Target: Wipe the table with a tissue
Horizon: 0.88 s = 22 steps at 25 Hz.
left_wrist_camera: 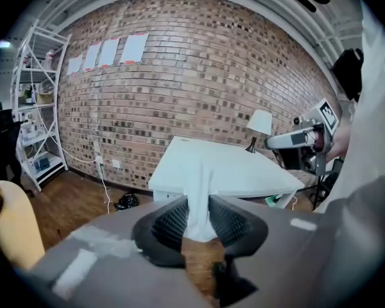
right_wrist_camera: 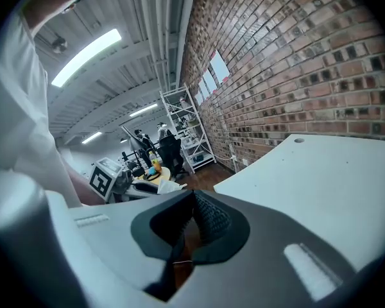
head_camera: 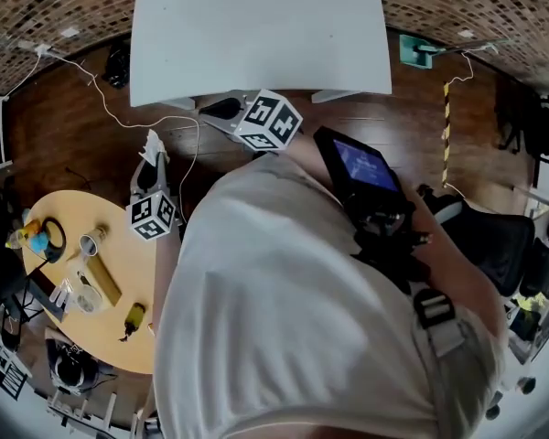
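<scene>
Left gripper [left_wrist_camera: 199,205] gripping tissue [left_wrist_camera: 199,185], right gripper [right_wrist_camera: 192,201] — jaws together

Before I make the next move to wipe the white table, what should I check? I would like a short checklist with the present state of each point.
1. Grip on the tissue by the left hand-held gripper: ok, the jaws pinch it.
2. Nothing in the right hand-held gripper: ok, jaws together and empty.
3. The tissue over the white table: not ok, it hangs above the floor, short of the table.
4. Table top free of things in the head view: ok.
5. The cable on the floor away from the feet: cannot tell, the feet are hidden.
</scene>
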### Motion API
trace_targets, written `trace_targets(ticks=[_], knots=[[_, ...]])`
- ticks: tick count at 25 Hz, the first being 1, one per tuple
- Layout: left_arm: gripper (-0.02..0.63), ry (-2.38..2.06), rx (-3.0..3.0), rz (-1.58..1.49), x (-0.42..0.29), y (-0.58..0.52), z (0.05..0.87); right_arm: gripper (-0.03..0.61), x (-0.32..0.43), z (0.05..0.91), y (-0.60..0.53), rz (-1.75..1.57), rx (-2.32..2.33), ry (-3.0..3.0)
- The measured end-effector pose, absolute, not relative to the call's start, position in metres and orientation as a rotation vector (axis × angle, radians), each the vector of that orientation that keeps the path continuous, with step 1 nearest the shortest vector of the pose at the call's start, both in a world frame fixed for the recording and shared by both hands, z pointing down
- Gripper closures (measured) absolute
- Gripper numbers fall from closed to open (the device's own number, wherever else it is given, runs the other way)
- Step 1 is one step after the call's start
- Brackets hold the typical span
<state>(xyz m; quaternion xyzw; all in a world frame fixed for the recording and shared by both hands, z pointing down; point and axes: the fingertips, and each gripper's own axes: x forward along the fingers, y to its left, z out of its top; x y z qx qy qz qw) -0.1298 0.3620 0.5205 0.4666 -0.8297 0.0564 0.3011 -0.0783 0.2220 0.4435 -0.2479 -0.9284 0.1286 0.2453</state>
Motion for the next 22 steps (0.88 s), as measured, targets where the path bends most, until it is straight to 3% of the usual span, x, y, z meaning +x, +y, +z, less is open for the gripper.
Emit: trace_targets(ticks=[14,22], knots=[[0.505,-2.251,1.152,0.231,-0.149,0.269,0.506,0.570,-0.067,0.453,0.108,0.425,-0.647,-2.571],[0.503,-2.167,1.257,0.012,-0.143,0.234,0.505,0.570,-0.058,0.470,0.072,0.522,-0.575,-2.557]])
